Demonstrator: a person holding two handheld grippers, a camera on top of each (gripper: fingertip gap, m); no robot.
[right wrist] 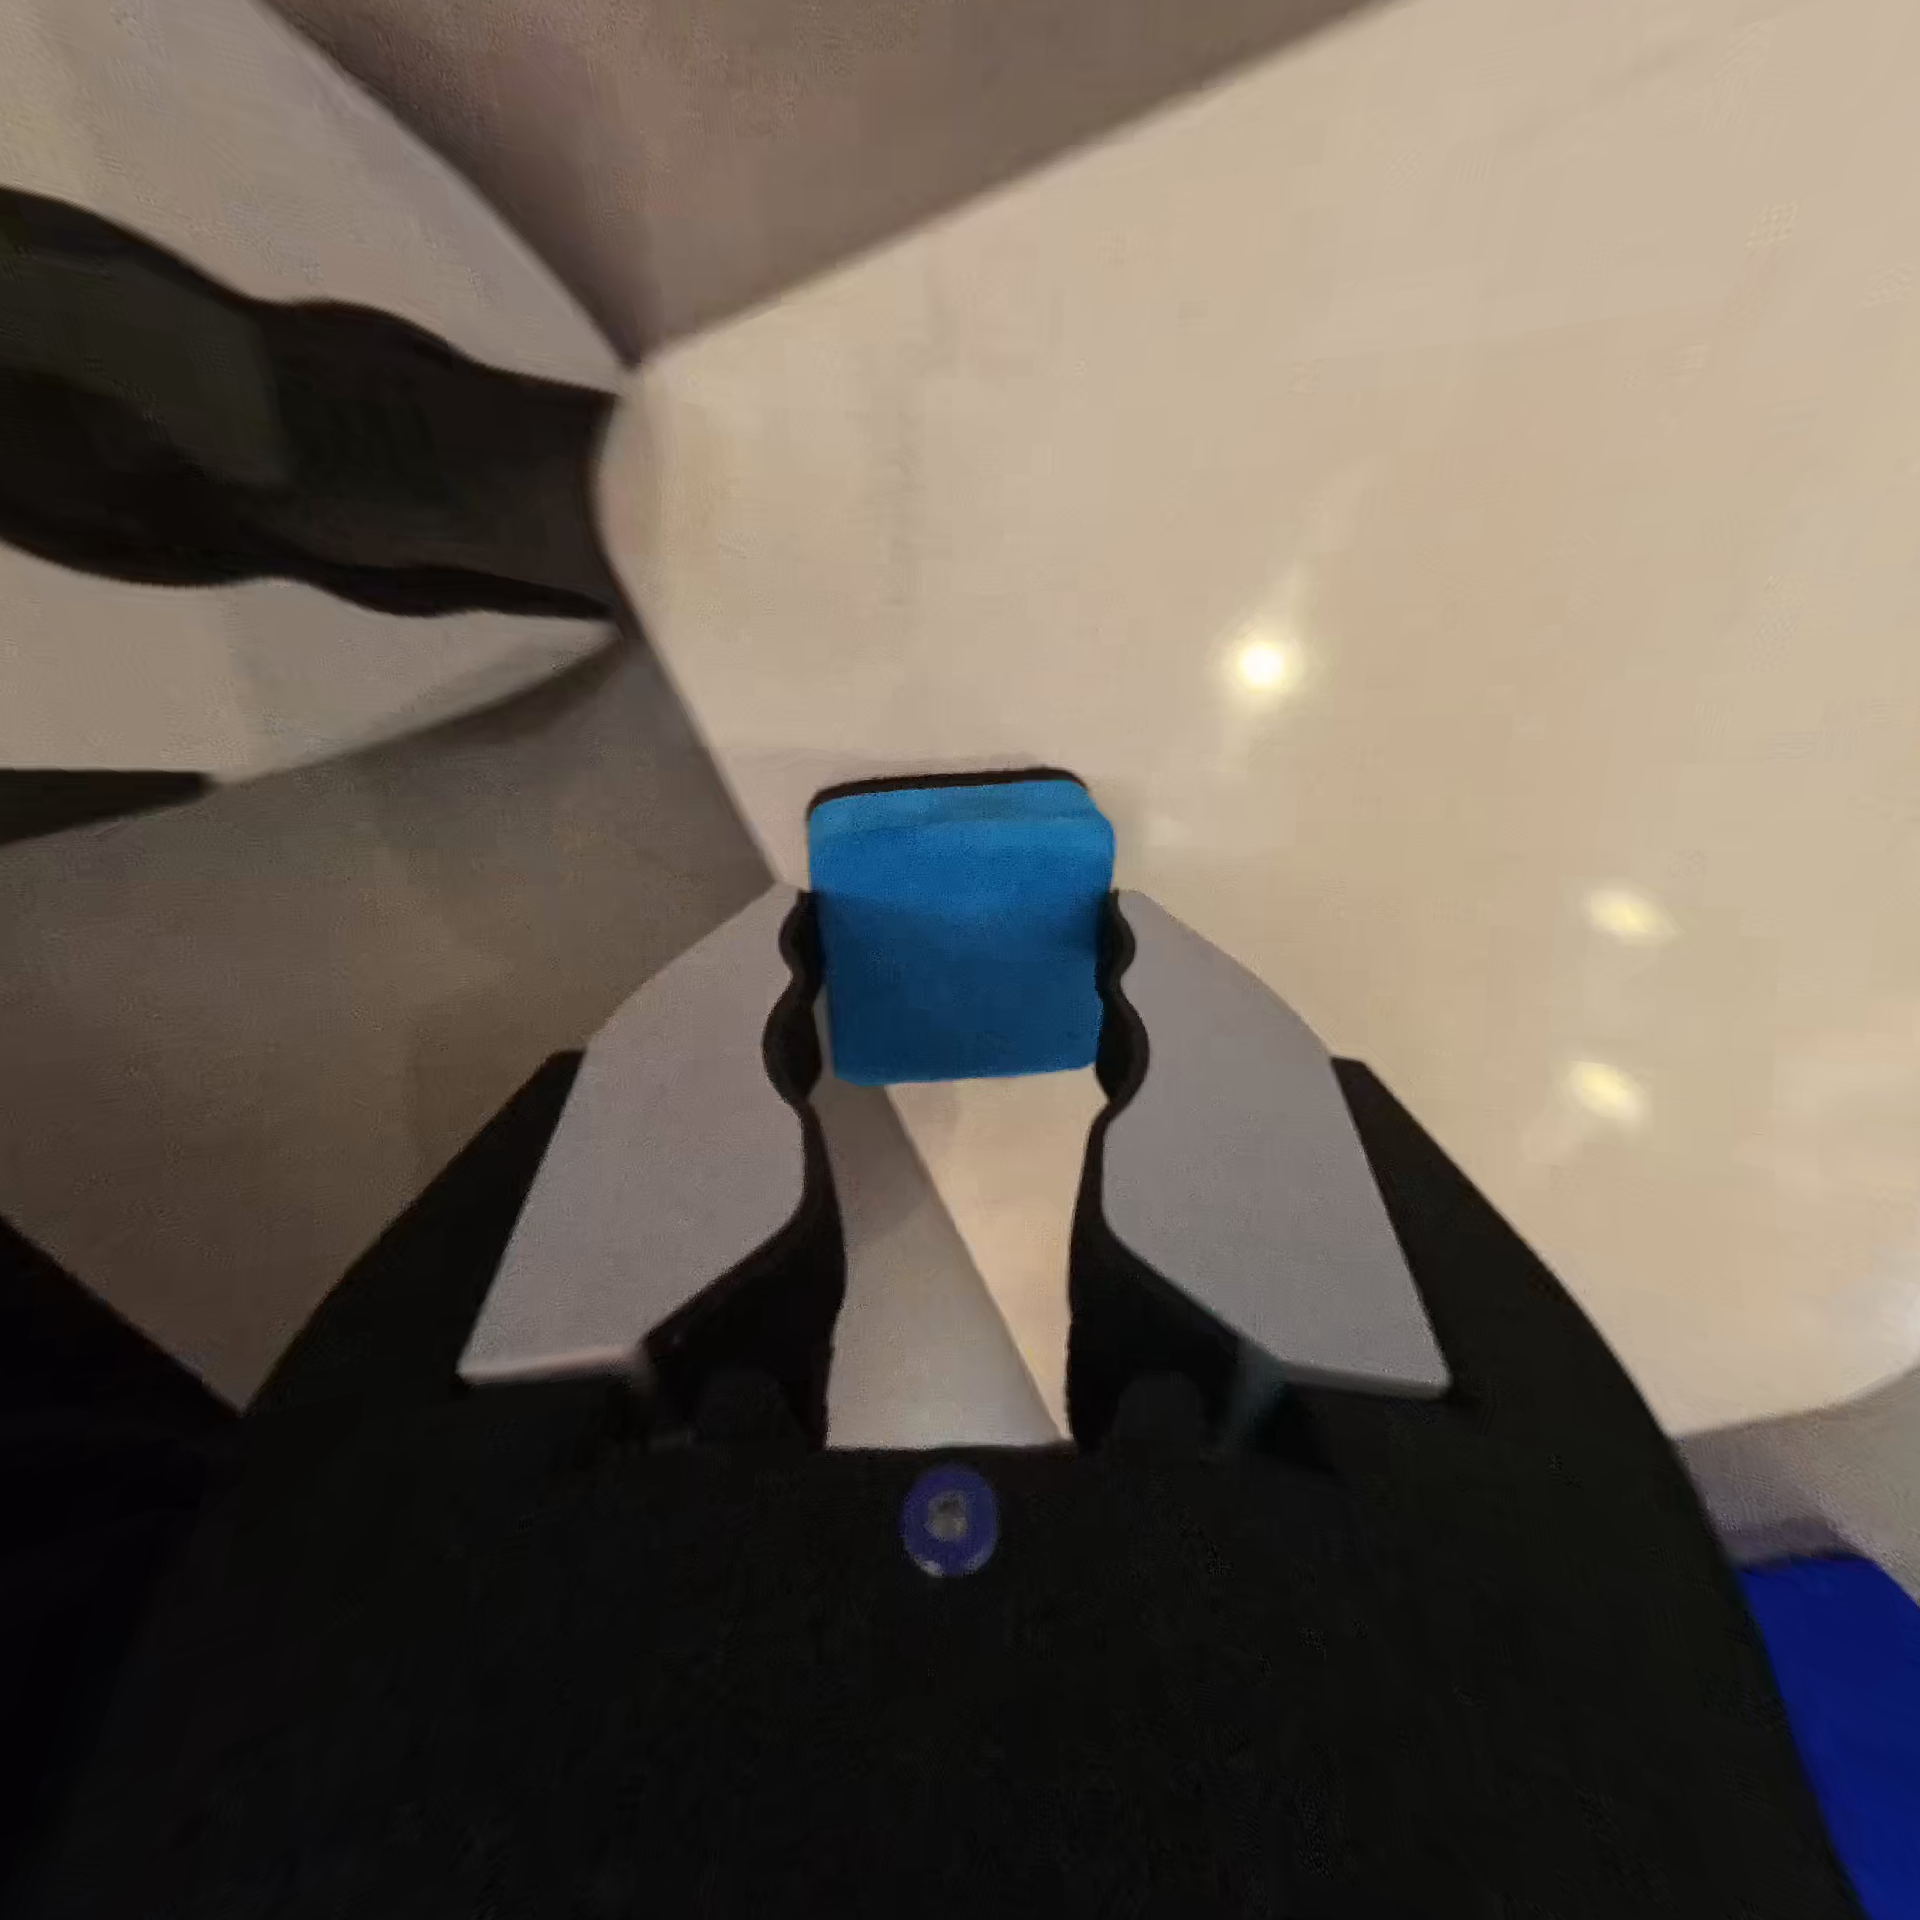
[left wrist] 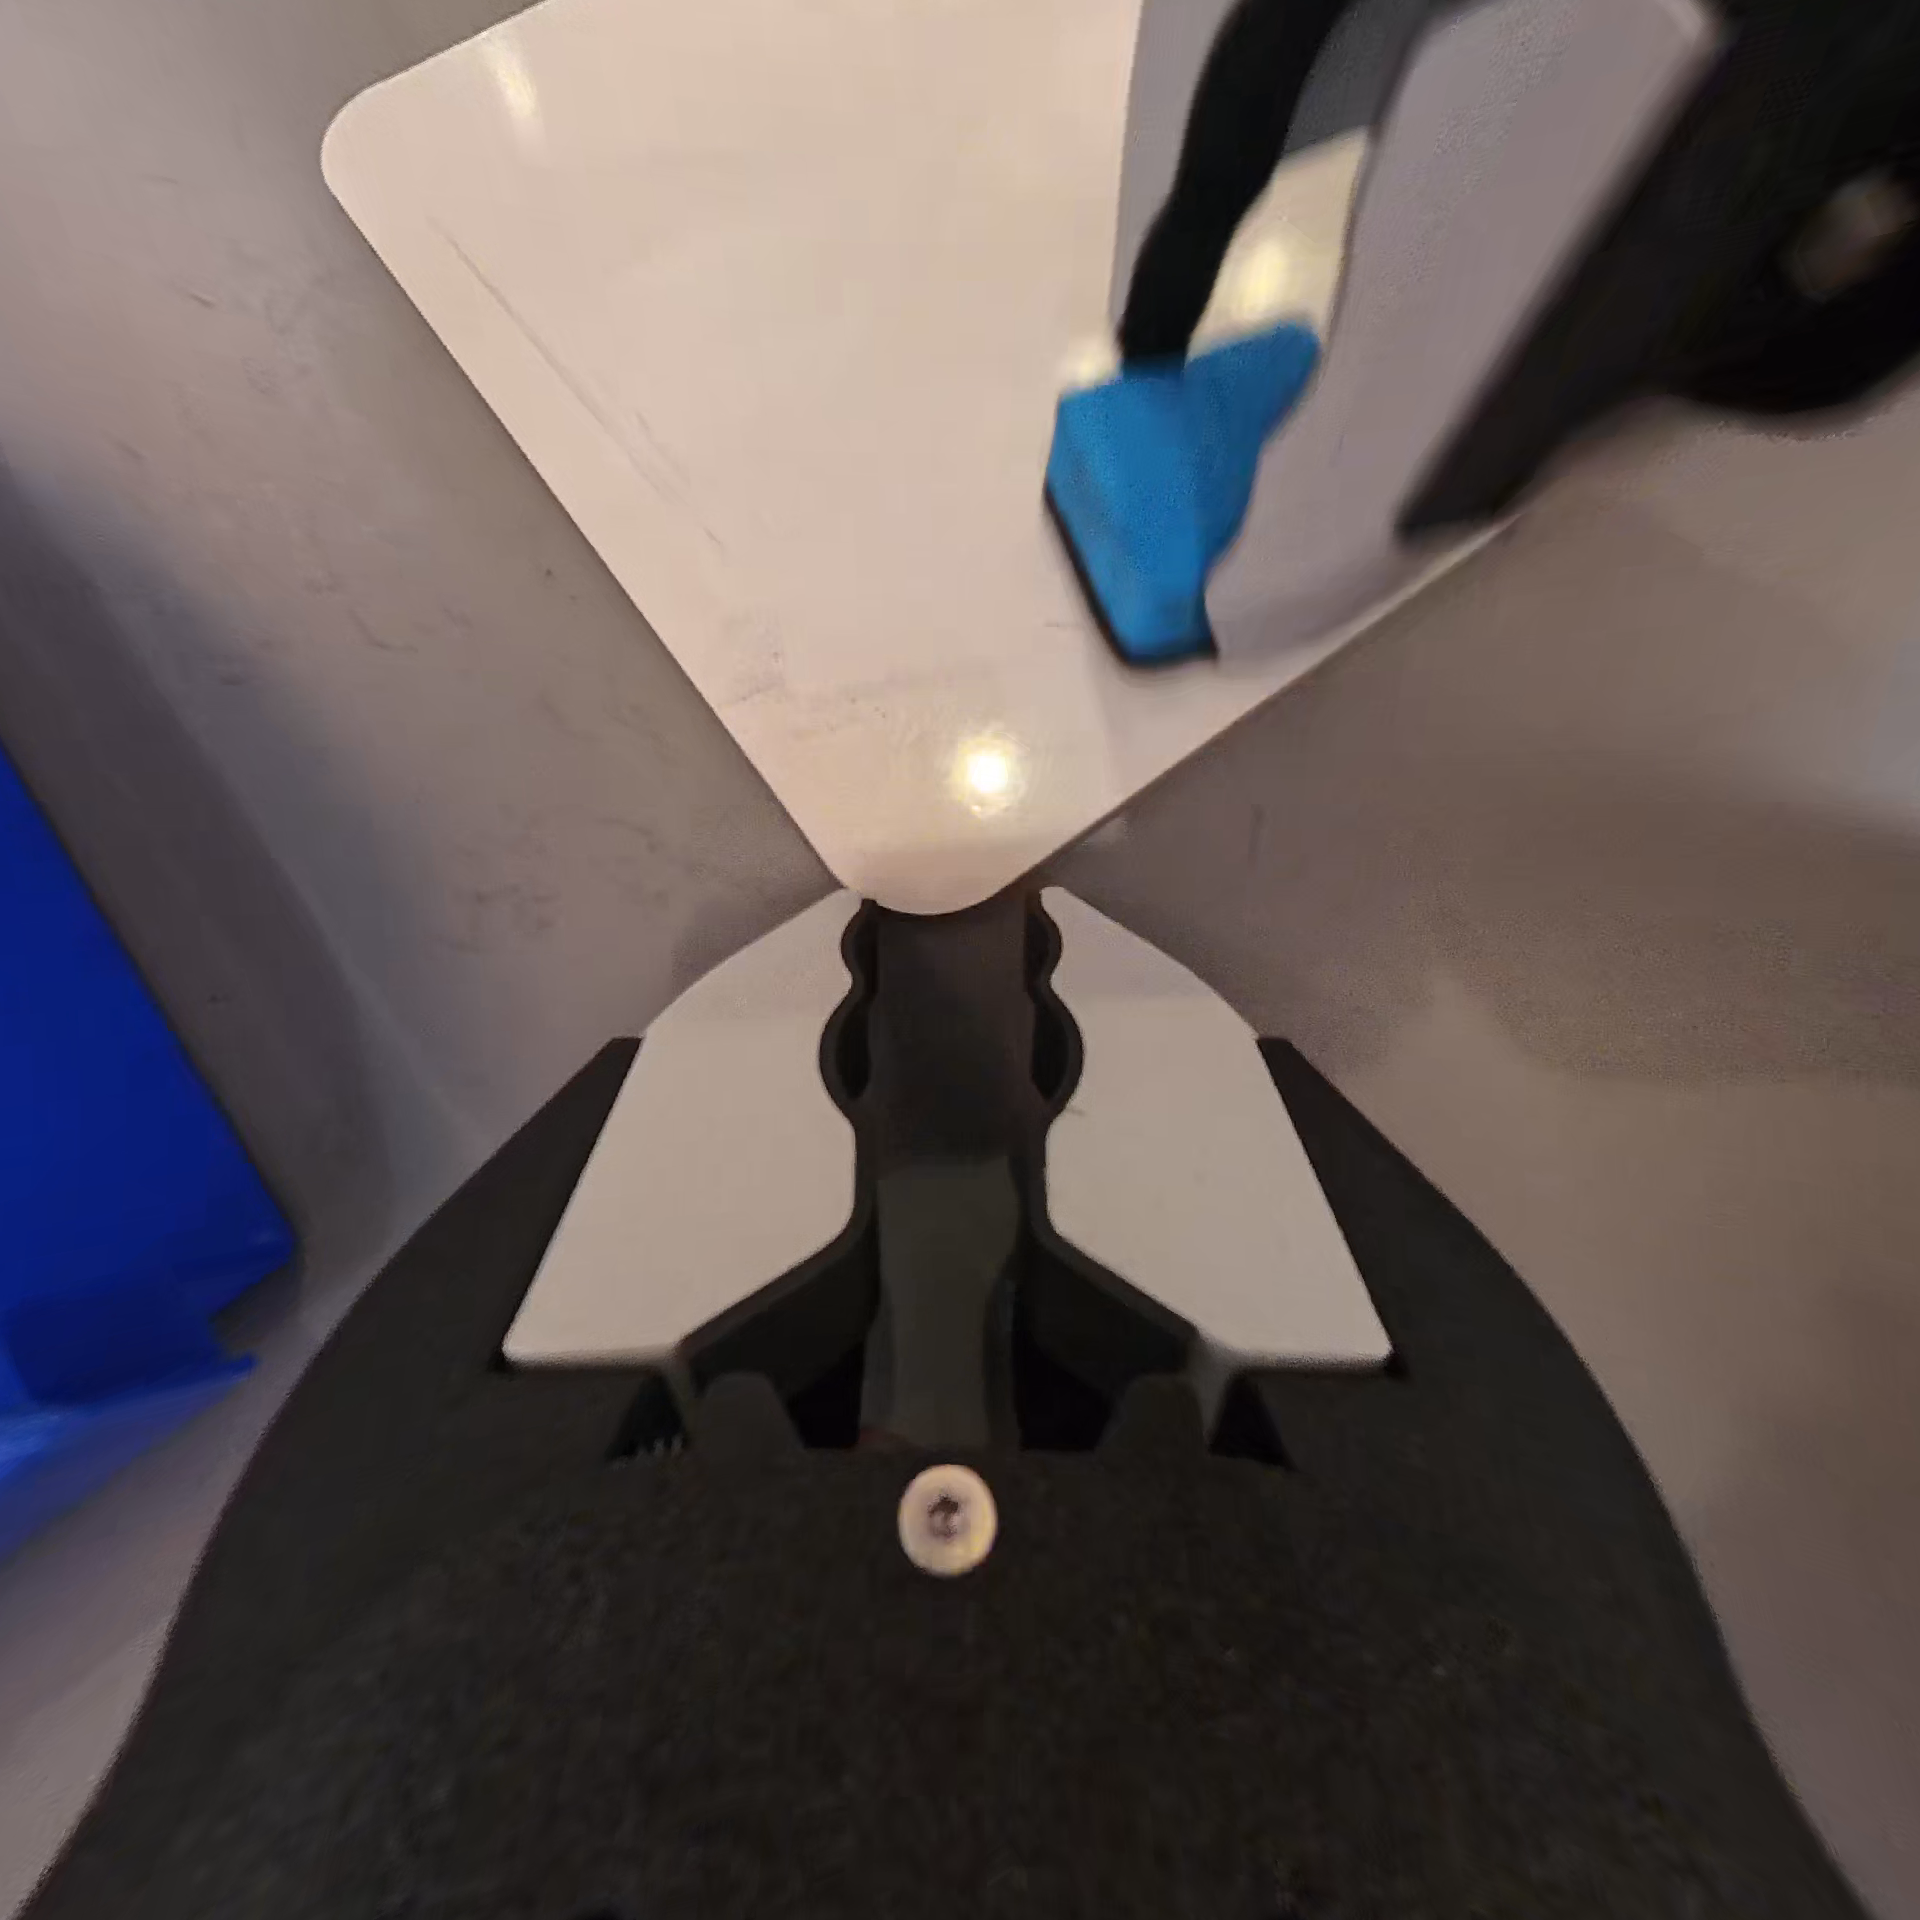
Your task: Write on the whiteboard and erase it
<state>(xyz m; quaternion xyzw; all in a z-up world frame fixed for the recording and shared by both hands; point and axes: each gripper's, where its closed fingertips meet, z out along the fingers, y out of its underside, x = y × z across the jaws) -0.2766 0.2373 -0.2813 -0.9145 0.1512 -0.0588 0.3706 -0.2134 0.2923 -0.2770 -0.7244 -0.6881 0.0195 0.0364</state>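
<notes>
Now right claw (right wrist: 961, 977) grips fuzzy blue eraser (right wrist: 956, 935) on glossy whiteboard (right wrist: 1351, 468).

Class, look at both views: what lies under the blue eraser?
The blue eraser, held by the right tongs, sits on the white whiteboard. The patch beneath it is covered, so any marks there cannot be seen.

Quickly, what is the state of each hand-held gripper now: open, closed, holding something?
Left hand-held gripper: closed on a dark marker, its tip at the whiteboard corner.
Right hand-held gripper: closed on the blue eraser, against the whiteboard.
</notes>
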